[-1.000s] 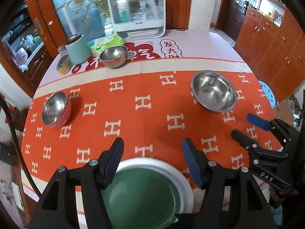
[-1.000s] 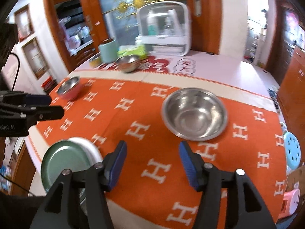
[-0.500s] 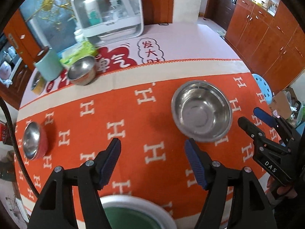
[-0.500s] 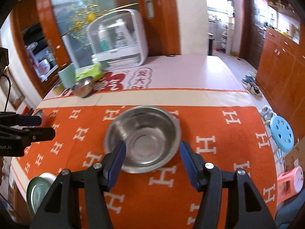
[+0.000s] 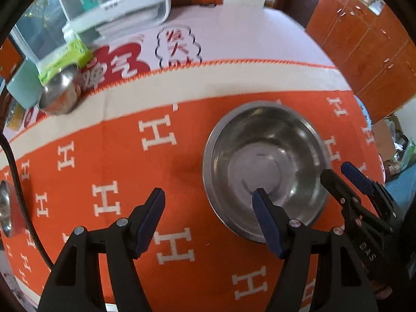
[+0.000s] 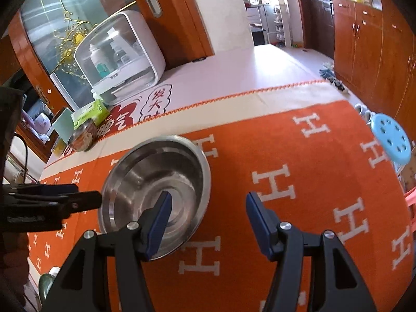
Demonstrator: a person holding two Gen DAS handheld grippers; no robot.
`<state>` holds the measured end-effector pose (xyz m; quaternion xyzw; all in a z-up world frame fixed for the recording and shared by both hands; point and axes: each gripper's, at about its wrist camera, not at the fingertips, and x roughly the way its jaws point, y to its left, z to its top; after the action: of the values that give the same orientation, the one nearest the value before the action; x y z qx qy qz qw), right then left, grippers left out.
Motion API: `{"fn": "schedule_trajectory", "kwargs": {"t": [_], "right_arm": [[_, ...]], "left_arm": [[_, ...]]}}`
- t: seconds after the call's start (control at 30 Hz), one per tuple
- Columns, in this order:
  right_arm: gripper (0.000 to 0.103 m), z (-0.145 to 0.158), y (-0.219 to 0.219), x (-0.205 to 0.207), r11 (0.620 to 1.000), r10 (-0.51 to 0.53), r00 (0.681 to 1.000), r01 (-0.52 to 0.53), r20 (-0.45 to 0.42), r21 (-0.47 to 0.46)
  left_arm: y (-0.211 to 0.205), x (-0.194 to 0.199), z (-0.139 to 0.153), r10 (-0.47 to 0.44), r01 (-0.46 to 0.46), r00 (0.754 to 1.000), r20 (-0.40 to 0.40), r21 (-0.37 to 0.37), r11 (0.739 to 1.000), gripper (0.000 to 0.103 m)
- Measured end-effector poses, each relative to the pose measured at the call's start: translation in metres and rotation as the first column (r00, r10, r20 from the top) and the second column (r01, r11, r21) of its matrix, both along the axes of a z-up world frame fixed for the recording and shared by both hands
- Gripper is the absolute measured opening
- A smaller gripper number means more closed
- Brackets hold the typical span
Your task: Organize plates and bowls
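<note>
A large steel bowl [image 5: 265, 166] was seen upright on the orange H-patterned tablecloth [image 5: 109, 161]. The left gripper [image 5: 208, 197] was held wide open just beside the bowl, one blue-padded finger [image 5: 265, 218] over the bowl's near rim and the other clear of it over bare cloth. The right gripper [image 5: 345, 179] was pictured at the bowl's opposite side, its tips at the rim. Well beyond the bowl, a smaller steel bowl [image 5: 59, 93] was set beside a green box [image 5: 65, 59] and a white cabinet [image 5: 111, 2].
</note>
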<state>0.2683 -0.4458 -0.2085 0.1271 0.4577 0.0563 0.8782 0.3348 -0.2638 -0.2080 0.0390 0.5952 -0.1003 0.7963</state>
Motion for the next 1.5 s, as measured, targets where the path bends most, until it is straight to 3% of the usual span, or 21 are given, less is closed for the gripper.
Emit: {"fn": "schedule_trajectory", "kwargs": {"t": [0.33, 0.47, 0.57, 0.63, 0.77, 0.97, 1.37, 1.4, 1.5], "right_arm": [[0.059, -0.019, 0.003, -0.001, 0.998, -0.012, 1.000, 0.012, -0.006, 0.064], [0.059, -0.020, 0.002, -0.001, 0.997, -0.018, 1.000, 0.017, 0.006, 0.074], [0.049, -0.021, 0.001, 0.002, 0.997, -0.018, 1.000, 0.017, 0.005, 0.078], [0.044, -0.022, 0.001, 0.003, 0.997, -0.017, 1.000, 0.017, 0.002, 0.081], [0.033, -0.022, 0.001, 0.004, 0.994, -0.005, 1.000, 0.004, 0.006, 0.107], [0.020, -0.019, 0.006, 0.005, 0.994, 0.012, 1.000, -0.013, 0.010, 0.111], [0.020, -0.004, 0.006, -0.004, 0.994, 0.008, 1.000, -0.010, 0.019, 0.105], [0.020, -0.001, 0.007, -0.005, 0.995, 0.009, 1.000, -0.012, 0.024, 0.103], [0.020, 0.008, 0.008, -0.012, 0.995, 0.009, 0.999, -0.012, 0.033, 0.099]], "left_arm": [[0.004, 0.007, -0.039, 0.035, -0.046, 0.993, -0.113, -0.099, 0.994, 0.066], [0.005, 0.009, -0.047, 0.035, -0.050, 0.992, -0.122, -0.115, 0.992, 0.051], [0.003, 0.009, -0.050, 0.035, -0.055, 0.989, -0.142, -0.135, 0.989, 0.034], [0.003, 0.010, -0.054, 0.036, -0.059, 0.987, -0.158, -0.140, 0.988, 0.032], [-0.001, 0.011, -0.056, 0.027, -0.054, 0.986, -0.162, -0.166, 0.985, 0.019], [-0.008, 0.011, -0.053, 0.024, -0.048, 0.989, -0.147, -0.164, 0.985, 0.019], [-0.007, 0.001, -0.030, 0.018, -0.042, 0.990, -0.138, -0.172, 0.984, 0.019], [-0.007, 0.000, -0.028, 0.025, -0.064, 0.977, -0.211, -0.180, 0.982, 0.019], [-0.005, -0.007, -0.018, 0.025, -0.064, 0.978, -0.207, -0.187, 0.980, 0.019]]}}
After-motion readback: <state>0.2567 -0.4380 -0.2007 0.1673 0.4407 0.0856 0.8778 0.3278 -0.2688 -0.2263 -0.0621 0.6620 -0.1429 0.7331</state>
